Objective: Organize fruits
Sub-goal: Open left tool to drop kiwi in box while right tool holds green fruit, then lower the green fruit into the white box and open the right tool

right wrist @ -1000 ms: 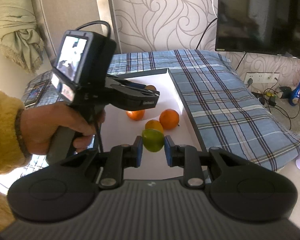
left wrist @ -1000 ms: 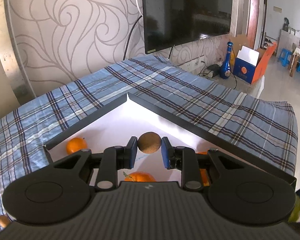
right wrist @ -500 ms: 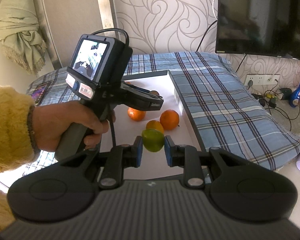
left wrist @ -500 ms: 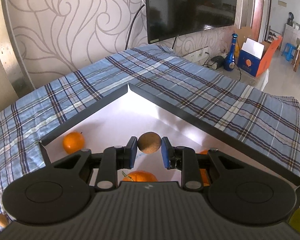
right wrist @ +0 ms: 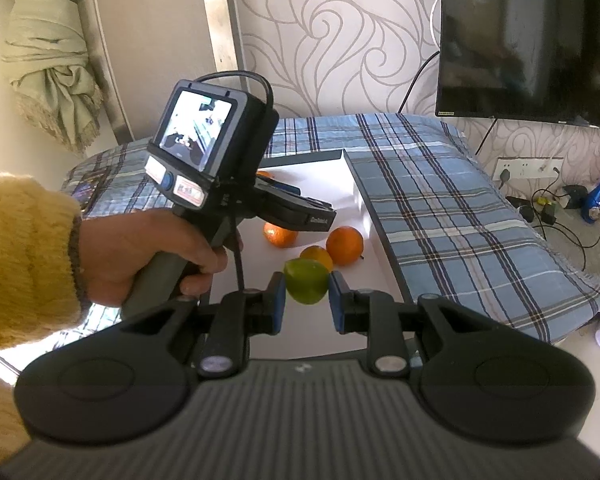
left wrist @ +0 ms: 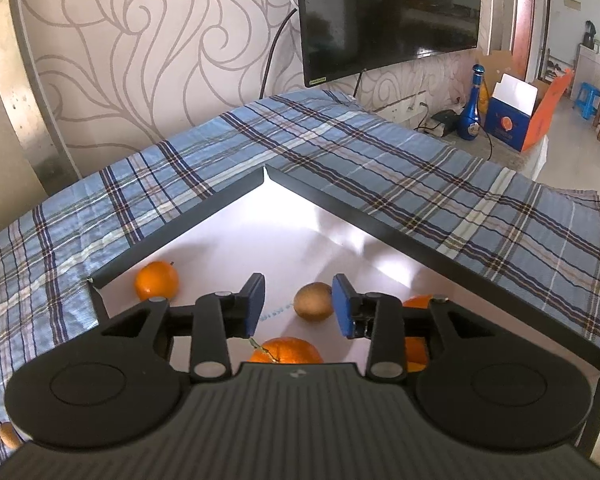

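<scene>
The kiwi (left wrist: 313,301) now lies on the white floor of the tray (left wrist: 440,256), released: the left gripper (left wrist: 297,305) has just been opening, its fingers (left wrist: 255,304) apart, though the right pad may yet graze it. One fruit is placed. The left gripper tilts down over the tray. The right gripper (right wrist: 306,300) pinches a green lime (right wrist: 306,286) above the oranges (right wrist: 344,246), seemingly next.
</scene>
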